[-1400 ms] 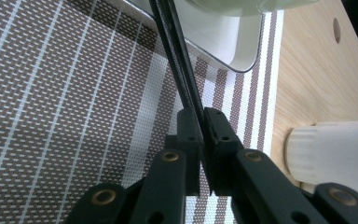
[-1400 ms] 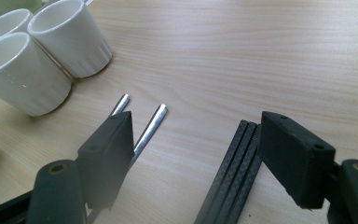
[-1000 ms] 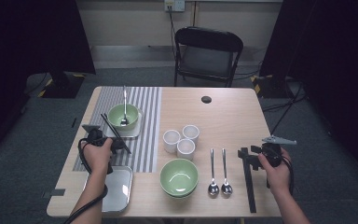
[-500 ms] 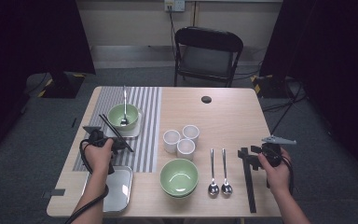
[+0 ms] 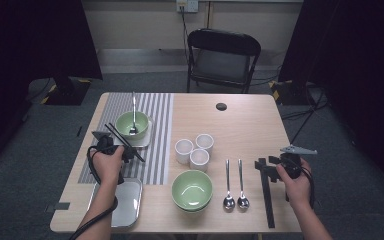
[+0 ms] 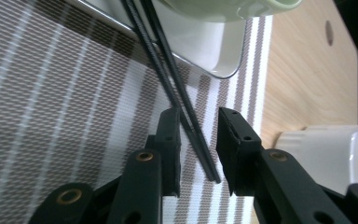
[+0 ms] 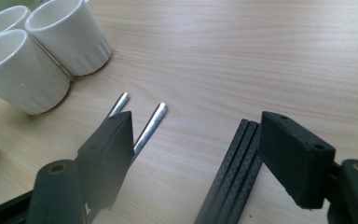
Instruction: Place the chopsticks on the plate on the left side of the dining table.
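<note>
A pair of black chopsticks [image 5: 119,136] leans with its far end on the small tray [image 5: 147,140] under a green bowl [image 5: 125,125] and its near end on the striped placemat [image 5: 157,120]. My left gripper [image 5: 130,152] straddles that near end. Its jaws have just been opening. In the left gripper view the chopsticks [image 6: 168,79] lie between the pads of the left gripper [image 6: 198,149] with a gap on each side. My right gripper [image 5: 262,165] stands open at the table's right. In the right gripper view another pair of black chopsticks [image 7: 233,172] lies by the right pad of that gripper [image 7: 193,123].
A spoon [image 5: 133,112] rests in the small green bowl. Three white cups [image 5: 199,159] stand mid-table, with a larger green bowl [image 5: 192,190] and two spoons [image 5: 234,185] nearer the front. A steel tray [image 5: 127,200] lies at the front left. A chair [image 5: 222,55] stands beyond the table.
</note>
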`<move>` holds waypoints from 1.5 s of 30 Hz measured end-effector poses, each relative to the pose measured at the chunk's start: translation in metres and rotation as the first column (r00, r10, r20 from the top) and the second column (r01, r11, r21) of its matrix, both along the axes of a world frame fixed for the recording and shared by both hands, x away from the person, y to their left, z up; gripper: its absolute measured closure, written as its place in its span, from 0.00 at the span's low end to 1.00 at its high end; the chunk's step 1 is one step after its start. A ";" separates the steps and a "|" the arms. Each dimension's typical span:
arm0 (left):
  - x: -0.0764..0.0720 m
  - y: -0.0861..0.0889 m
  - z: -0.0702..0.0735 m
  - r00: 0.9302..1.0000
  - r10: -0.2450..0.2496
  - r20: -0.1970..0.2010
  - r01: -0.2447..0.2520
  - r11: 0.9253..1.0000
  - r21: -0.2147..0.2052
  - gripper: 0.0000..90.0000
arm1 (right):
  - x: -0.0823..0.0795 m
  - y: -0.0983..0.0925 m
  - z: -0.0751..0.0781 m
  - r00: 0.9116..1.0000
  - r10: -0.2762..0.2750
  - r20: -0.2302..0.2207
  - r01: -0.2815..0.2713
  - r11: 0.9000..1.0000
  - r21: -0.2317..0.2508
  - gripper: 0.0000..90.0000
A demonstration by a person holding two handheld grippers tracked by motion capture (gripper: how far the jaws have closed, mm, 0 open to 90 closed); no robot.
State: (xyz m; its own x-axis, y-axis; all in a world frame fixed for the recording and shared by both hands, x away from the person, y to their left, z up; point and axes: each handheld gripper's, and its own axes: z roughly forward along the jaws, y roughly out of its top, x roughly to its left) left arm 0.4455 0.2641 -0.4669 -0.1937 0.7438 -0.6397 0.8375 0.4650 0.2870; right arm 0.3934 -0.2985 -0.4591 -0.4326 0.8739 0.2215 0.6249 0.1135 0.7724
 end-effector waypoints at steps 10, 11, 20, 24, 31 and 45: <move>0.008 -0.008 -0.002 0.999 0.004 -0.043 -0.002 0.999 0.033 0.76 | 0.000 -0.001 0.000 1.000 0.001 -0.001 -0.001 1.000 0.004 0.29; 0.008 -0.007 -0.003 0.999 -0.007 -0.044 0.009 0.999 0.036 0.76 | 0.000 0.000 0.000 1.000 0.004 0.001 -0.004 1.000 0.004 0.29; 0.012 -0.010 -0.006 0.998 -0.003 -0.057 0.005 1.000 0.028 0.78 | 0.000 -0.001 0.000 1.000 0.002 0.003 -0.002 1.000 0.004 0.29; 0.012 -0.009 -0.006 0.998 -0.003 -0.058 0.005 1.000 0.026 0.81 | 0.000 -0.001 0.001 1.000 0.002 0.005 -0.002 1.000 0.009 0.29; 0.012 -0.008 -0.005 0.999 0.001 -0.052 -0.001 1.000 0.009 0.85 | 0.000 -0.001 0.001 1.000 0.003 0.005 -0.003 1.000 0.008 0.29; 0.004 -0.002 -0.005 0.999 0.008 -0.043 -0.009 1.000 -0.019 0.86 | 0.001 -0.003 0.001 1.000 -0.001 0.004 0.001 1.000 0.008 0.29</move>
